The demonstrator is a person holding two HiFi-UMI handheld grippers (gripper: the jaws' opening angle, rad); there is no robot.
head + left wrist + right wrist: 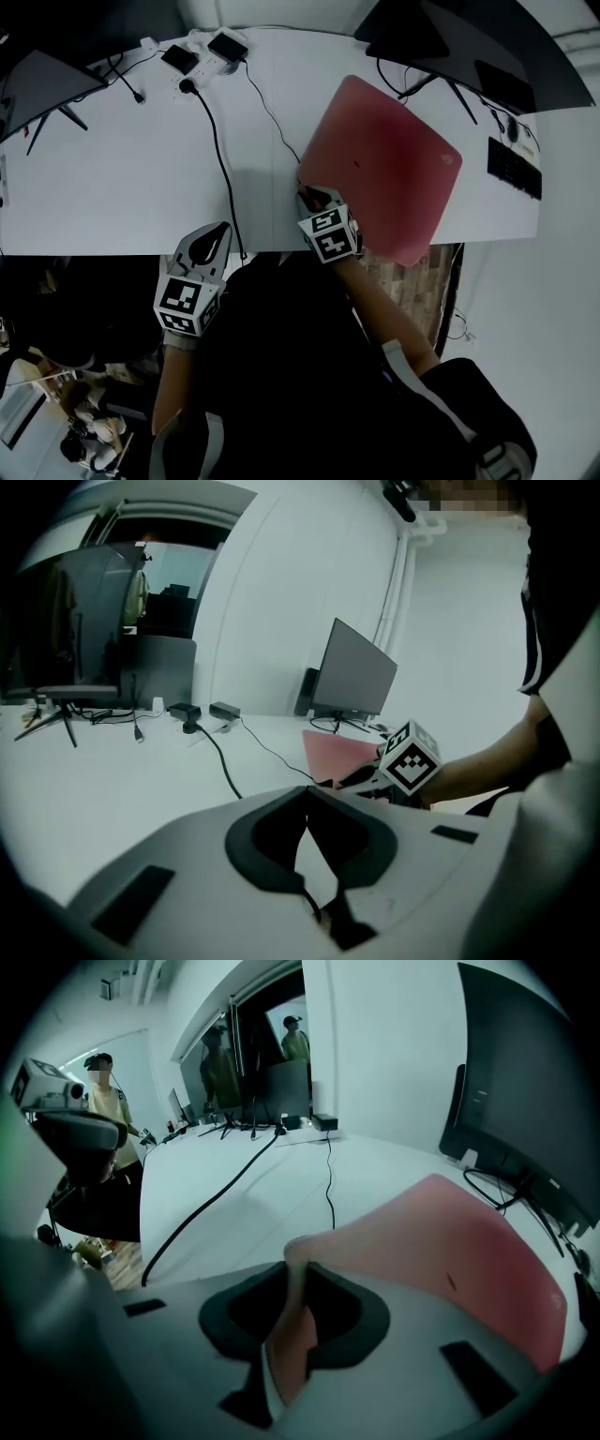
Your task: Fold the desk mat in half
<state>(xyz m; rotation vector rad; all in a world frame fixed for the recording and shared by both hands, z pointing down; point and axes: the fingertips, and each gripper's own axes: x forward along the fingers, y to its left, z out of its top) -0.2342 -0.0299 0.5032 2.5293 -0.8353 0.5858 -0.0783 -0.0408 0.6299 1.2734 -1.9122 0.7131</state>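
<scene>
A pink-red desk mat [384, 164] lies flat and skewed on the right half of the white desk [112, 187]. My right gripper [305, 195] is at the mat's near left corner, and in the right gripper view the corner of the mat [450, 1241] is lifted and pinched between the jaws of the right gripper [298, 1274]. My left gripper [222, 228] hovers at the desk's front edge, left of the mat, with its tips together and nothing in them. In the left gripper view, beyond the left gripper [306, 791], the mat [337, 750] shows next to the right gripper's marker cube [411, 757].
A black cable [217, 150] runs from a power strip [202, 56] at the back down to the front edge, between the two grippers. Dark monitors [450, 37] stand behind the mat and at far left. A keyboard [514, 167] lies to the mat's right. A person [103, 1091] stands beyond the desk.
</scene>
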